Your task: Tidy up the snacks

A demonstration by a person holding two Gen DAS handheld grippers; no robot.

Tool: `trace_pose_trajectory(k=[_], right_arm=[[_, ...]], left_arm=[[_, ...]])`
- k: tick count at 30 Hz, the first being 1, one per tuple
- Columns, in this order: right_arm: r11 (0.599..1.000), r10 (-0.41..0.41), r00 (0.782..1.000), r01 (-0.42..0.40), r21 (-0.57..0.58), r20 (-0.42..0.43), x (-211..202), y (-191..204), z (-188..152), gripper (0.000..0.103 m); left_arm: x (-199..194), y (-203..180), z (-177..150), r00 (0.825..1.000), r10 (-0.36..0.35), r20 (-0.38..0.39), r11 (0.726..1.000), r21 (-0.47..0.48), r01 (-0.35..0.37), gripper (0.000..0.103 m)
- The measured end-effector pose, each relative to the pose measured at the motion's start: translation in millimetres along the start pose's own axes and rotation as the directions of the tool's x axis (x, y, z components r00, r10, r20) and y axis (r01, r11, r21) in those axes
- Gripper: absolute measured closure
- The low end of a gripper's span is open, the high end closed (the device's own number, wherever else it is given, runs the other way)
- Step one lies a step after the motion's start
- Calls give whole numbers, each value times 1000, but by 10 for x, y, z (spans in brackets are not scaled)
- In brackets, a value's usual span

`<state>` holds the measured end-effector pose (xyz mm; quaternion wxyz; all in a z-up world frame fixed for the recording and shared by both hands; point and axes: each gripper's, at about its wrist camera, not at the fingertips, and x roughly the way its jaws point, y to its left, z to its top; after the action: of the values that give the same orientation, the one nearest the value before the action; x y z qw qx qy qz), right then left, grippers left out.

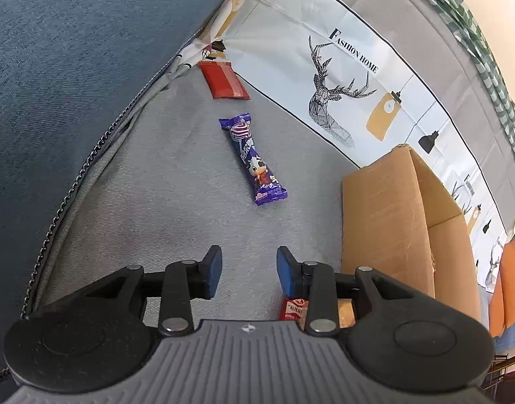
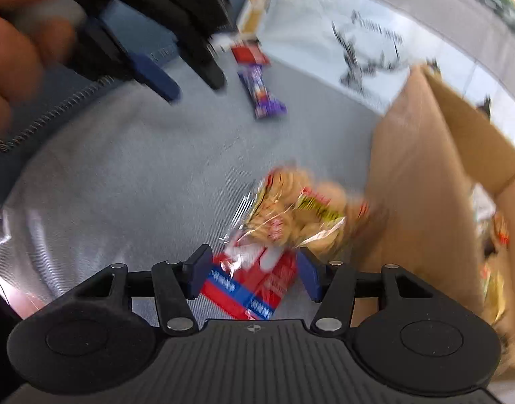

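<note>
Over on the grey sofa cushion (image 1: 139, 175), left gripper (image 1: 249, 271) hangs open, empty, purple candy bar (image 1: 254, 160) at 12 o'clock. Right gripper (image 2: 252, 274) is spread around a cracker packet (image 2: 274, 235); cardboard box (image 2: 425, 168) at 2.

Grey sofa seat (image 1: 149, 175): woven cloth, showing matt and finely ribbed. Purple snack bar (image 1: 254, 161): glossy plastic wrapper. Red packet (image 1: 225, 80): shiny foil. Cardboard box (image 1: 388, 222): matt brown, lying rough. Biscuit pack (image 2: 284, 215): clear crinkled film, catching light.
</note>
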<state>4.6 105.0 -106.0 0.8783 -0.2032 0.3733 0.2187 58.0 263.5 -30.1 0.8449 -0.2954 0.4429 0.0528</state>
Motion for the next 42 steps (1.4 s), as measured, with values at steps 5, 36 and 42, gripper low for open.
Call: trace_pose_trajectory(k=[5,36,42], right_arm=[[989,-11,1000,14,149,-19,75,-80,3,41],[939,60,992,-94,332,111,488,-153,213,43],[959,131,980,-163,230,148,354,-159,168,95]], left_arm=[[-5,0,6,1000,0,1,1000,23,-1,62],[124,-121,63,1000,-21,-12,994,108,22,61],[323,-397,89,994,-92,-56,976,194,102,25]])
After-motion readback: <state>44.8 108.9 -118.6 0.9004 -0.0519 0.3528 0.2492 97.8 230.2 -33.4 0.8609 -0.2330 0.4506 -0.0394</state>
